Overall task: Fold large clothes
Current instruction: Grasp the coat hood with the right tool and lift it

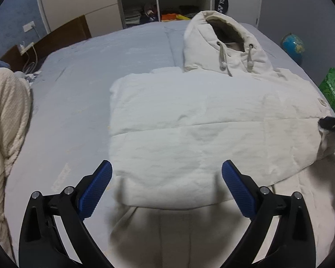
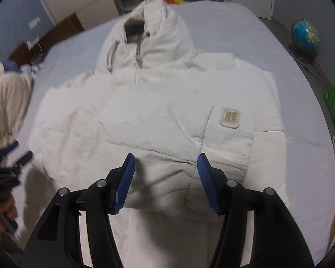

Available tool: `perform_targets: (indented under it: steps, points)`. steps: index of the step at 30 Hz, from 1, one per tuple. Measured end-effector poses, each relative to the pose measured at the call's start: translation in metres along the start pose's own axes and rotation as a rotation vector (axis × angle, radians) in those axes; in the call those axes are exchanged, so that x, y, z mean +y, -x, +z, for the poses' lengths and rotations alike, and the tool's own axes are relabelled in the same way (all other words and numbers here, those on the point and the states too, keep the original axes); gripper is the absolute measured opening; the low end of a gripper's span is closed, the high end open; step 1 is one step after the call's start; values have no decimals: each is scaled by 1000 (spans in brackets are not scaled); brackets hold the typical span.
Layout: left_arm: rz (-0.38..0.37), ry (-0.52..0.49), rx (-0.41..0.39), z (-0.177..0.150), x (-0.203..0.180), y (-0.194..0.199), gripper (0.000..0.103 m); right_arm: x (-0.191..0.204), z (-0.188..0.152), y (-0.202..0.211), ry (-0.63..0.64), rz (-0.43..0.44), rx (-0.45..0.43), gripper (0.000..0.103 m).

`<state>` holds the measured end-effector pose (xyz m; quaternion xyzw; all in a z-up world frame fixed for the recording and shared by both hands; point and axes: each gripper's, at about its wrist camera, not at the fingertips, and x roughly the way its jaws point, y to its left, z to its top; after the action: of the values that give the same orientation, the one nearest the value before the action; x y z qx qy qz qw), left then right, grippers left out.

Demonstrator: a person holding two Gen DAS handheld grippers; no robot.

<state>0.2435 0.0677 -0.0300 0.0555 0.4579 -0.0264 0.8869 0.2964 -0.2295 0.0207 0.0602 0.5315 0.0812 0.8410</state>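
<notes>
Left claw (image 1: 166,174): blue pads spread wide, nothing between them, hanging clear above the near folded edge of the puffer jacket (image 1: 189,120). Right claw (image 2: 166,167): pads partly apart, empty, poised over the jacket's folded middle, not pinching the fabric. Both claws angle steeply down at the bed (image 1: 82,84).

Jacket lies flat on the grey-blue bed, sleeves folded in across the body, hood (image 1: 223,33) at the far end.

Only the right view shows the square chest patch (image 2: 230,117) and a hand (image 2: 2,210) at its left edge. Only the left view shows the cream knit blanket (image 1: 4,120) clearly.

Far: shelves, globe (image 2: 305,36), green bag (image 1: 332,87).
</notes>
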Motion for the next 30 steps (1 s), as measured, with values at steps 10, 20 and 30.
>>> perform_targets:
  steps: [10, 20, 30]
  points:
    - [-41, -27, 118, 6, -15, -32, 96, -6, 5, -5, 89, 122, -7, 73]
    - [-143, -6, -41, 22, -28, -6, 96, -32, 120, 15, -85, 282, -125, 76]
    - [-193, 60, -10, 30, -21, -20, 96, 3, 246, -42, -188, 323, -130, 76]
